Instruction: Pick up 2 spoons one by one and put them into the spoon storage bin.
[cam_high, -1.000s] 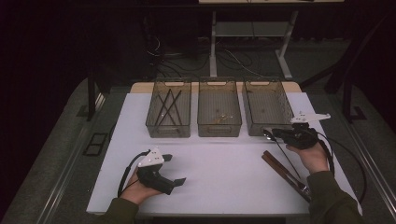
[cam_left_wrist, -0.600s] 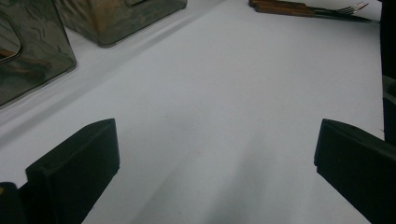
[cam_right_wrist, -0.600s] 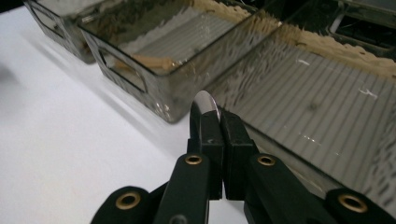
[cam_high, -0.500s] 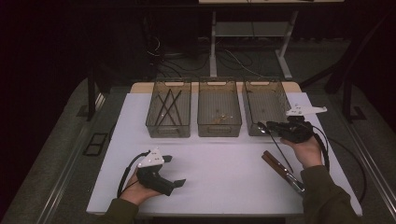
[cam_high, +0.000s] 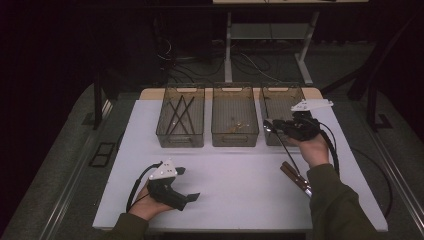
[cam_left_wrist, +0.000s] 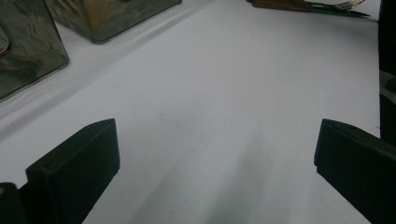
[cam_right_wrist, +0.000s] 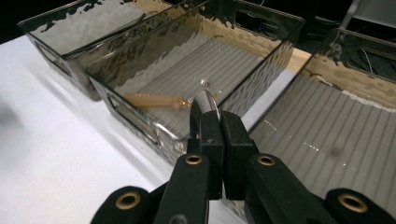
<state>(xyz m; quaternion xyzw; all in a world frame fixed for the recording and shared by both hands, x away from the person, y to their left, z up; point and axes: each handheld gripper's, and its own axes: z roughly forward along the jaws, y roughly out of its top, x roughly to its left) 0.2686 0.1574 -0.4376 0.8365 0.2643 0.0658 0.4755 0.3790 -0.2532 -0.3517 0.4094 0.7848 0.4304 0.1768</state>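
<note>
While pinched only at its shiny rounded tip by the right gripper, jaws closed tight on it, piece of cutlery hanging above the near wall where the middle bin and the right bin stand side by side. Cannot tell spoon, fork or knife from what shows past the jaws. Judged risks: with so little metal in the grip and the long part dangling below, could swing, twist or slide out; could knock against a bin wall and be jarred loose; if let go over the gap or over the wrong wall, could land on the white table or in the wrong bin. Further risk of the sleeve brushing the wooden-handled cutlery lying on the table just beside the right forearm. Left gripper resting low at the near left of the table, jaws wide apart, nothing between them, well apart from the bins. Three smoky see-through bins in a row at the far side of the table. Left bin: several dark thin sticks, crossed. Middle bin: one small pale tan object on the ribbed floor, kind unclear. Right bin: bare ribbed floor where visible.
</note>
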